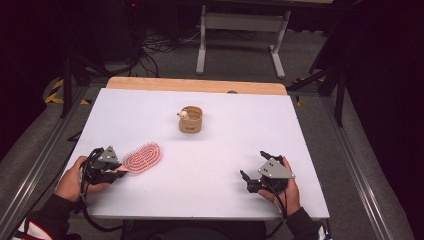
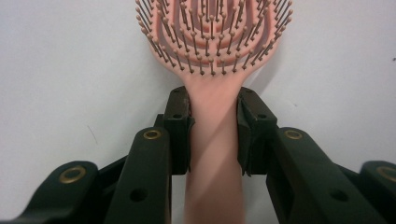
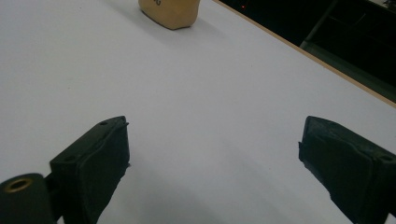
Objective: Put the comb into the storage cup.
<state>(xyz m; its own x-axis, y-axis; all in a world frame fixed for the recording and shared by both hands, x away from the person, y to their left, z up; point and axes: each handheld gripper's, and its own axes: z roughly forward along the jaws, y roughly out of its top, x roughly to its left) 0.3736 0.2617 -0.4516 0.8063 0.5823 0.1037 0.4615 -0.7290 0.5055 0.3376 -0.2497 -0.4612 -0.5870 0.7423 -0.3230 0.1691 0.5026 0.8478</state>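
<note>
Currently my left gripper (image 2: 214,135) is clamped on the handle of the pink hairbrush (image 1: 142,157), jaws pressed to either side just below the bristled head. Brush lies flat on the white table (image 1: 210,150), near its left front, bristles up. My right gripper (image 3: 212,158) rests low at the right front, jaws wide apart, nothing between them. Tan cup (image 1: 191,119) stands mid-table, well apart from both, something small and pale at its rim. Judgement: grasp made, lift pending. Next move likely raising the brush cleanly; the cup may be its destination, though that's a guess.
</note>
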